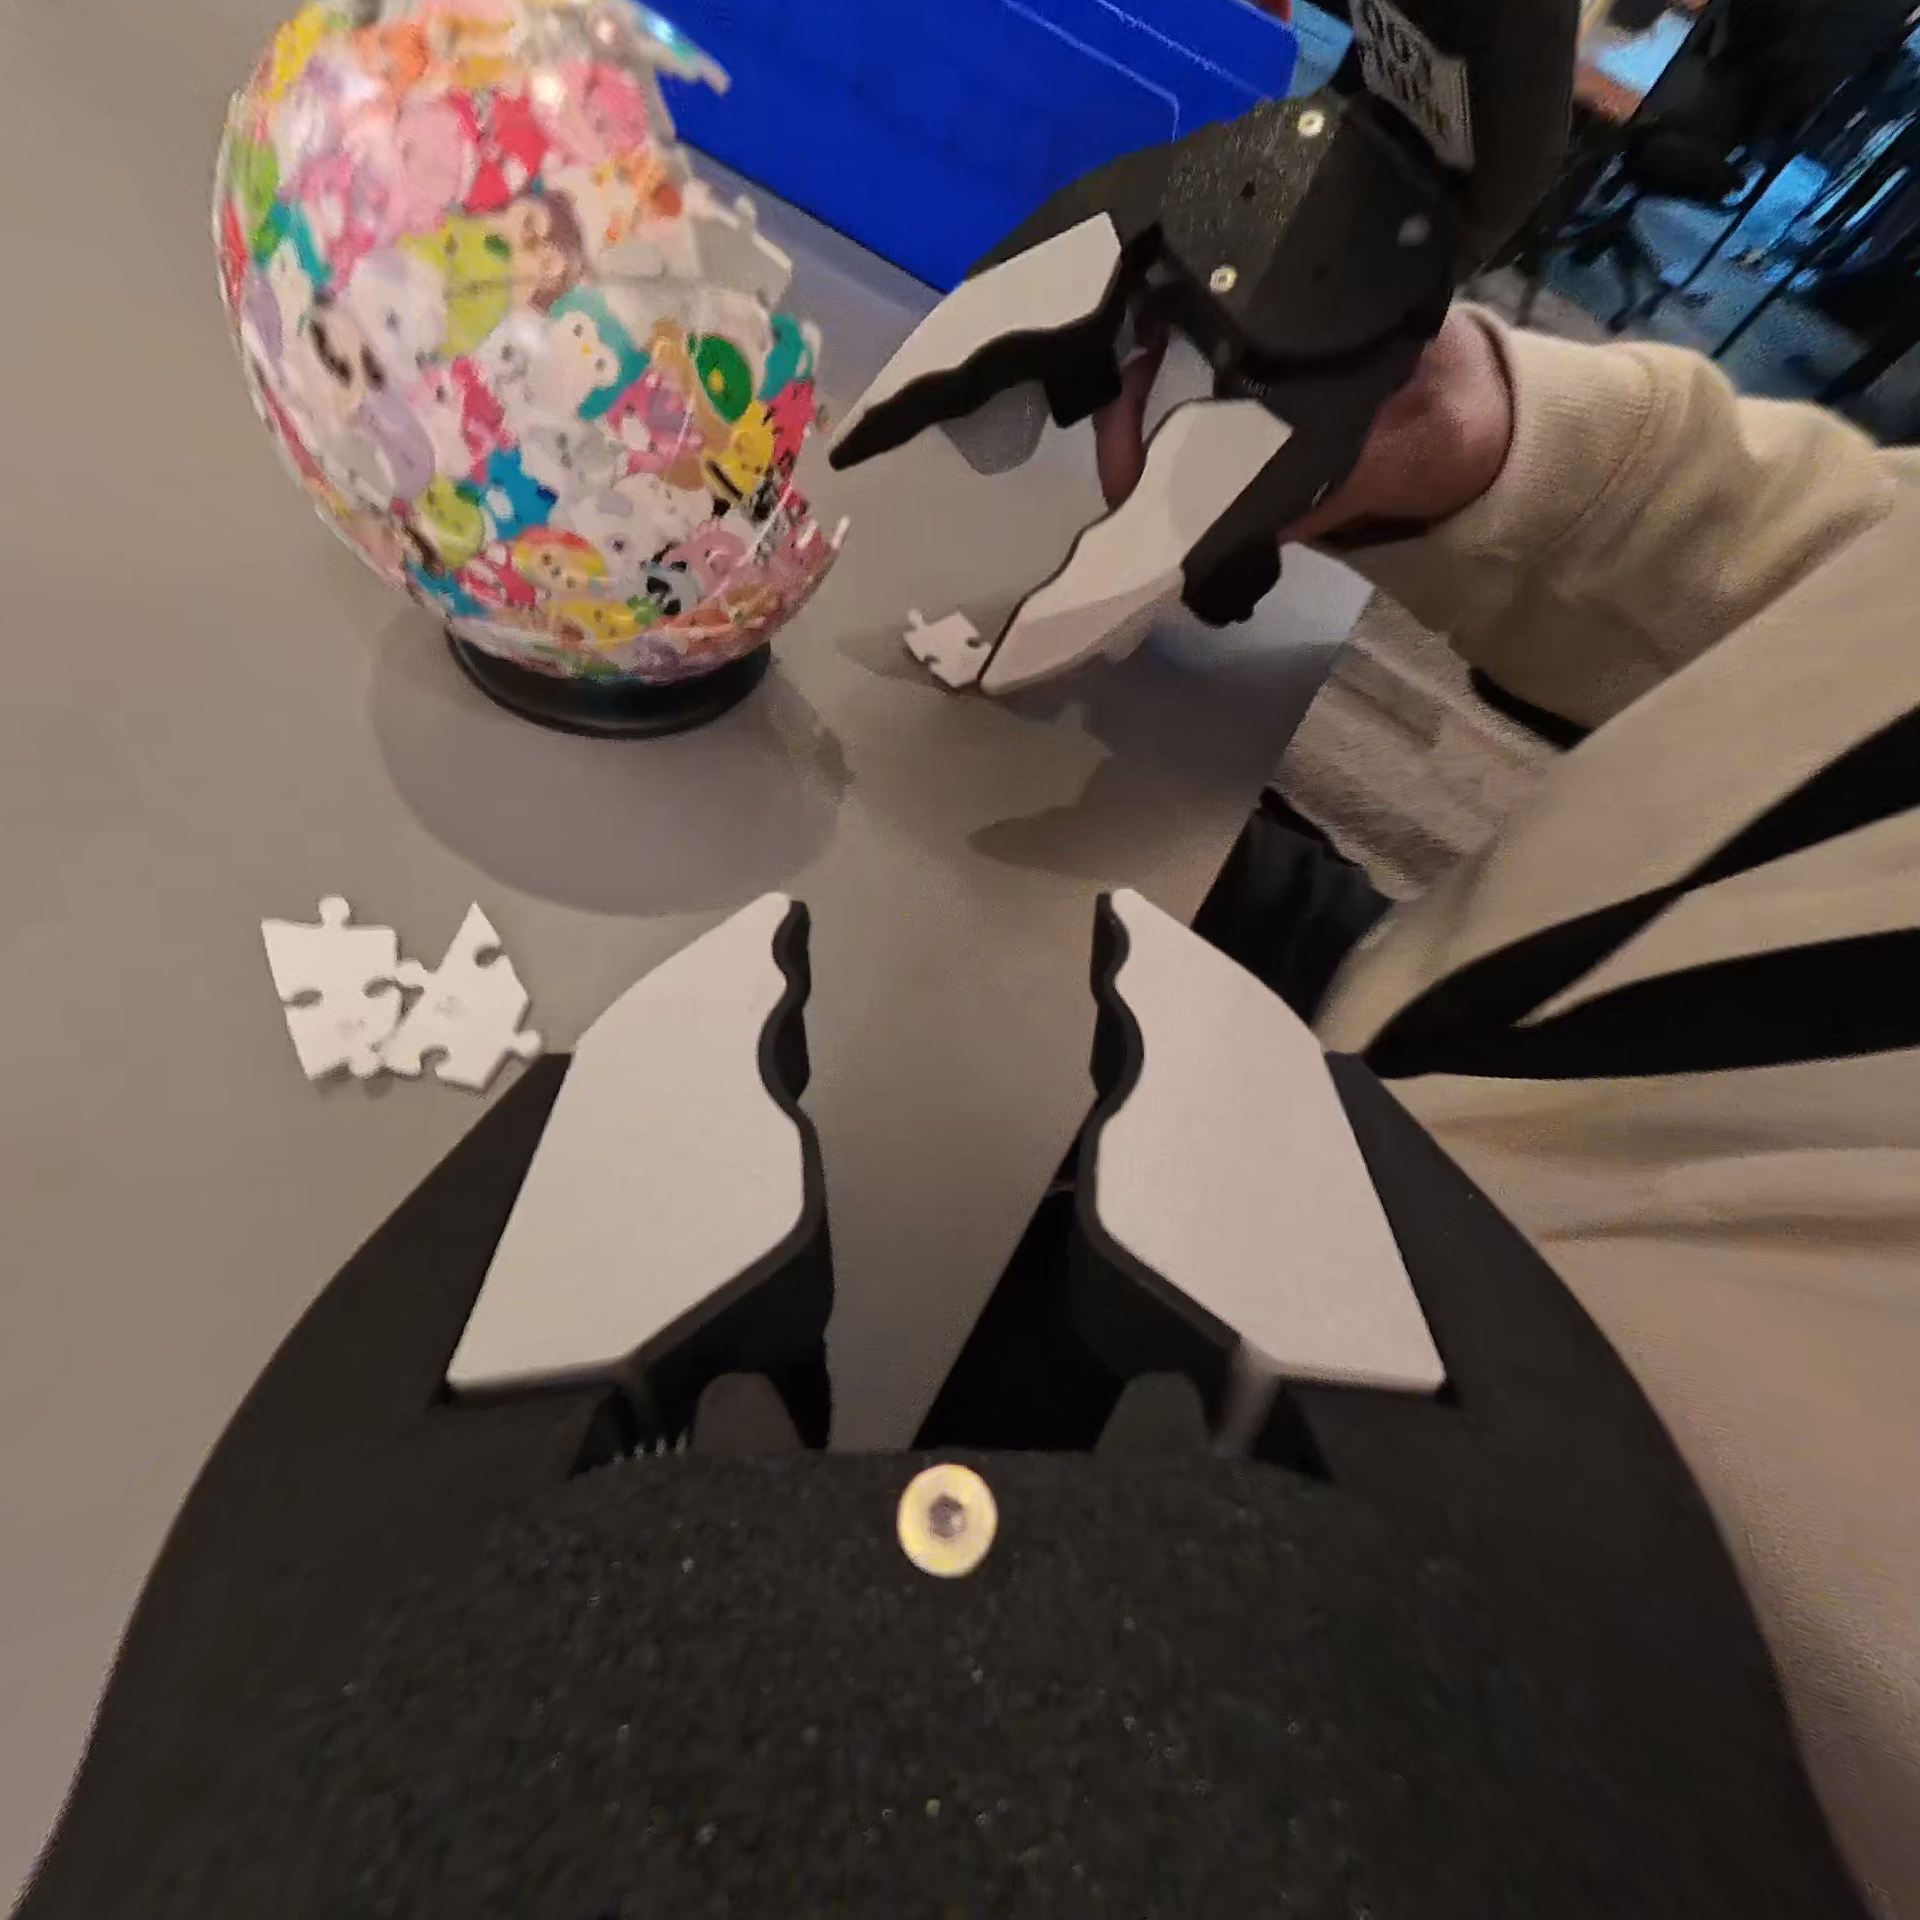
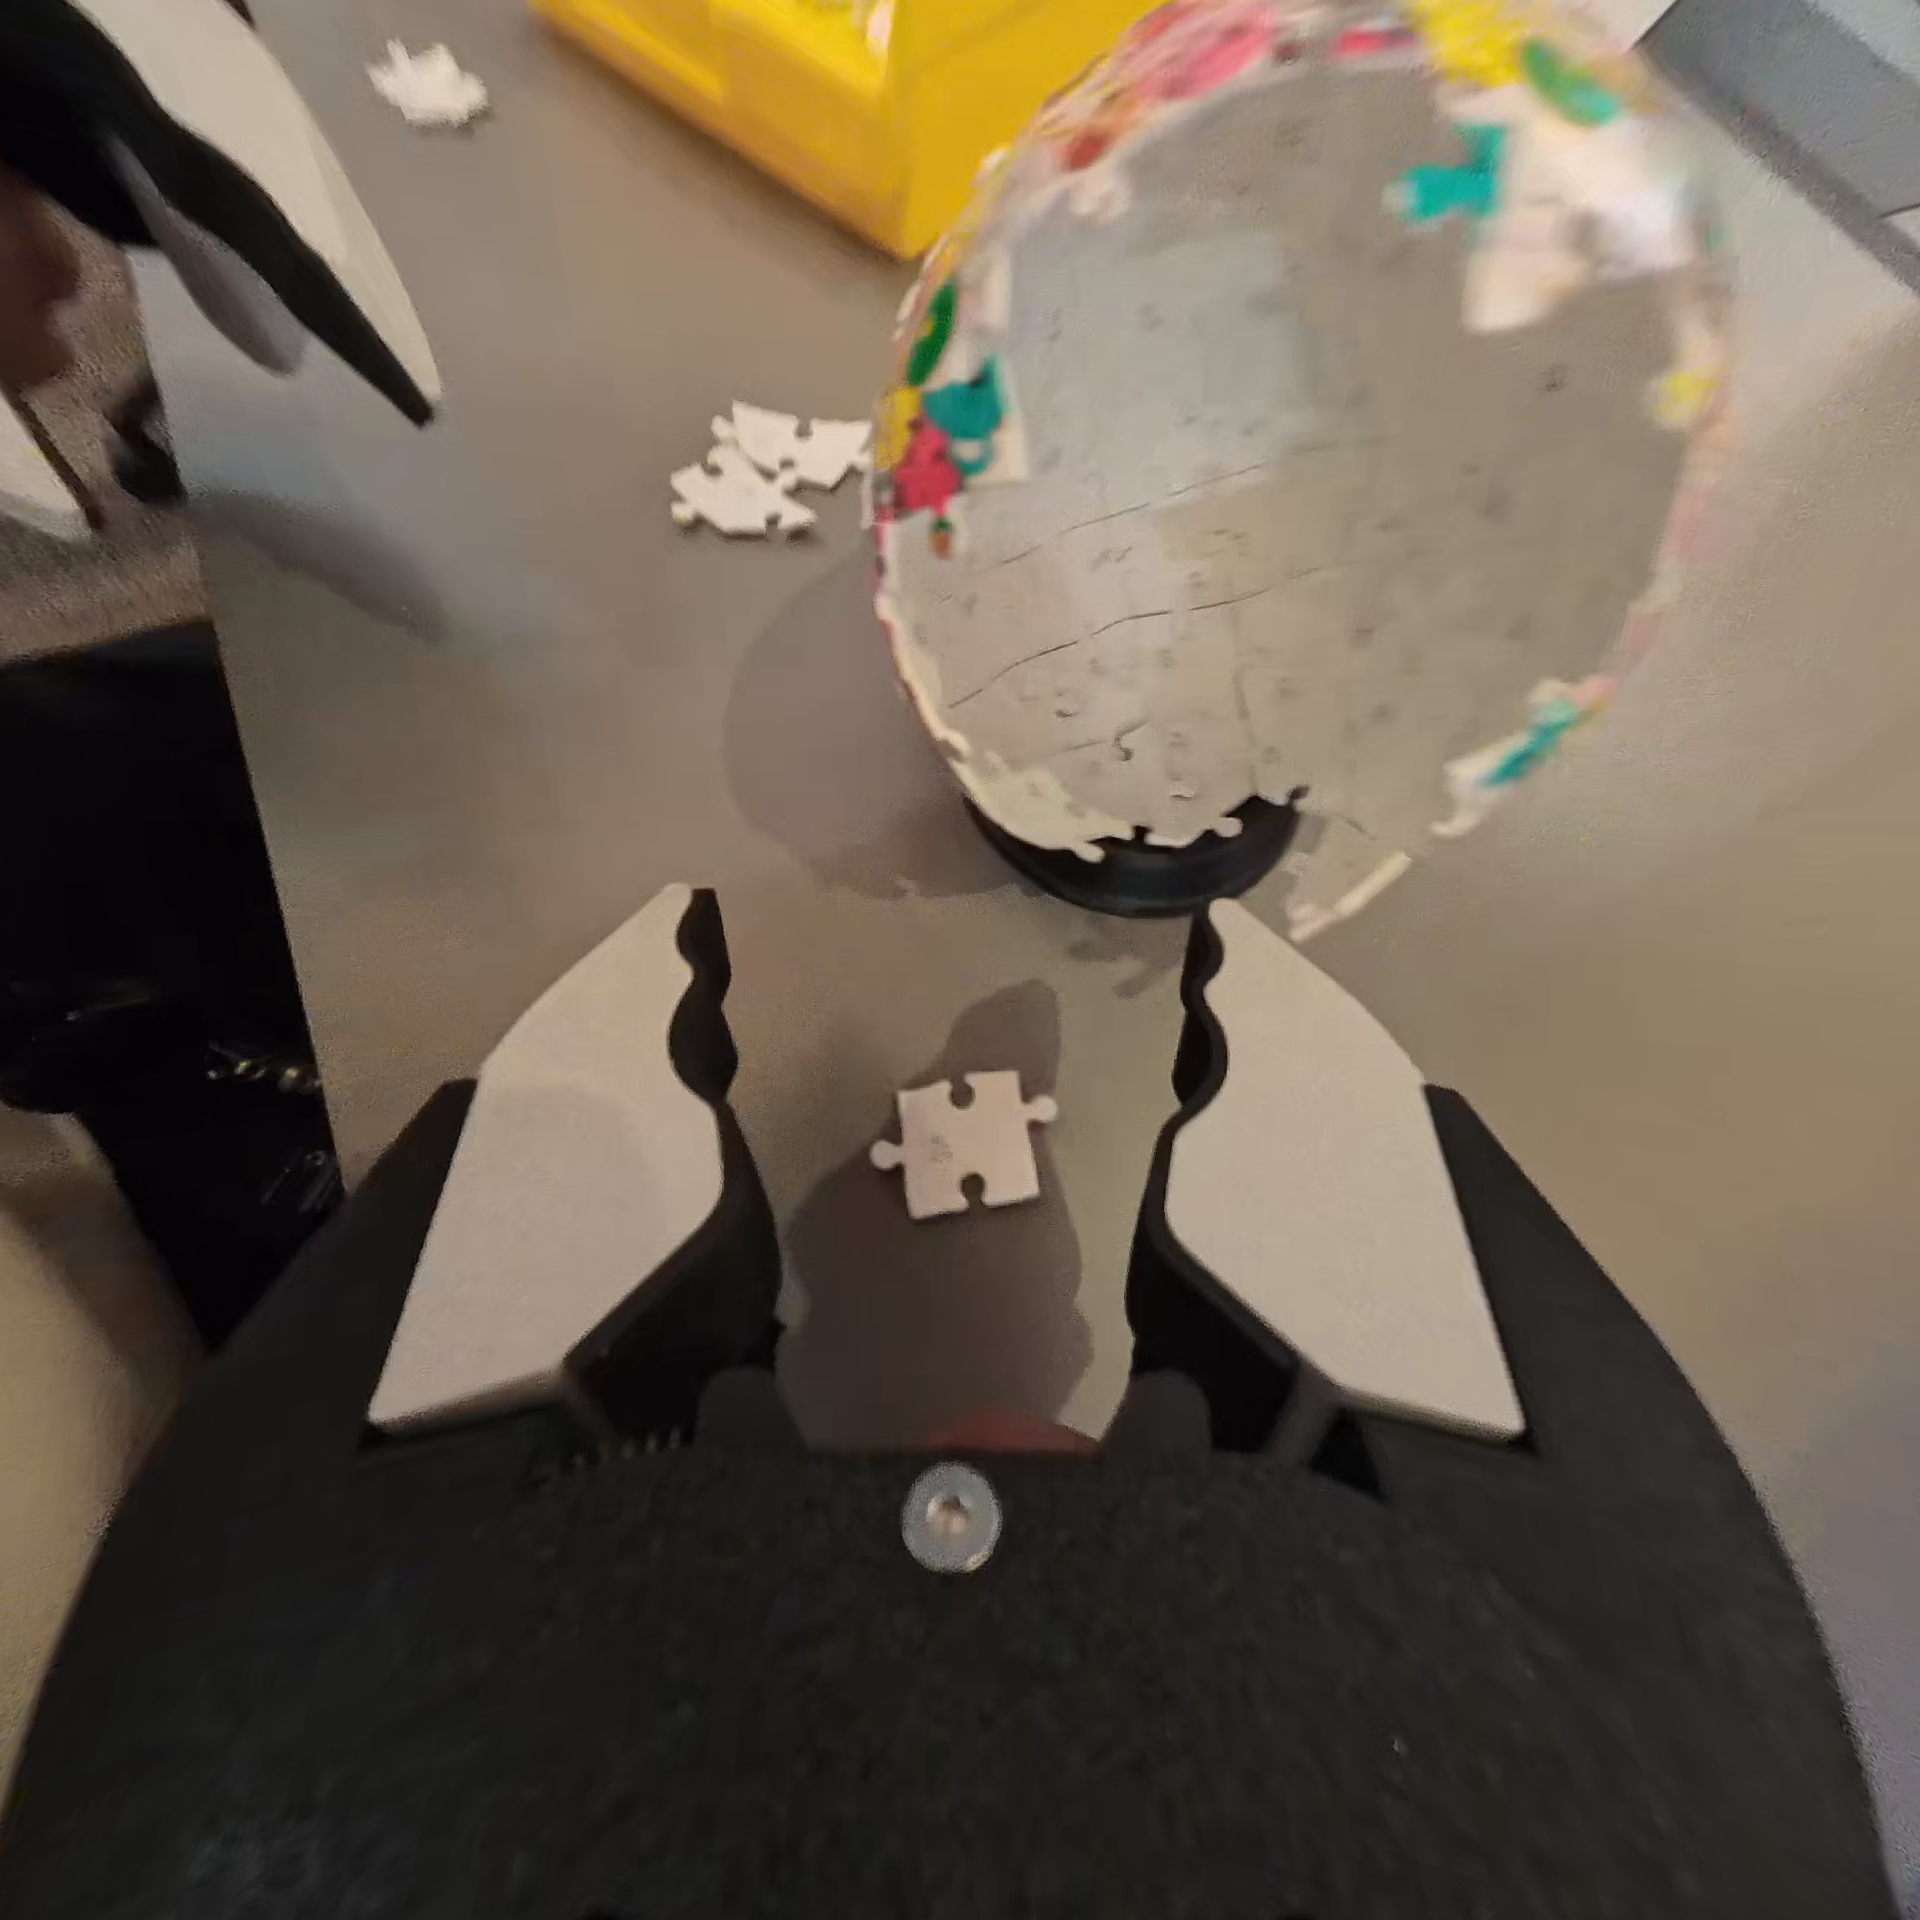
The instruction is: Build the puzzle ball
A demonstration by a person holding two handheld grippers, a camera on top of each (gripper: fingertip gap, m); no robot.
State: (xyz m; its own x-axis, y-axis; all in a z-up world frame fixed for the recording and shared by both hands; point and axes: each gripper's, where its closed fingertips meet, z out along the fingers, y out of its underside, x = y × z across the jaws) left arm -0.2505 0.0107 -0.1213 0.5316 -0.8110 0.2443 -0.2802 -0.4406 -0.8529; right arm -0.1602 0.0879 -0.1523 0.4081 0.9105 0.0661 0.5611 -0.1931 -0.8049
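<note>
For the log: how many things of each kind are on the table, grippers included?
Puzzle ball: 1
Black stand: 1
Loose white pieces: 3 (single piece by the right gripper, touching pair)
Bins: 2 (blue bin, yellow bin)
Grippers: 2 (right, left gripper)
Total: 9, leaving out a blurred white clump that I cannot count.

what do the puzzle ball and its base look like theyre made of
Puzzle ball: probably glossy plastic pieces; glare outside, stiff curved white shell holding shape inside. Base: dark ring, likely plastic, slight sheen; blur leaves it uncertain.
</note>
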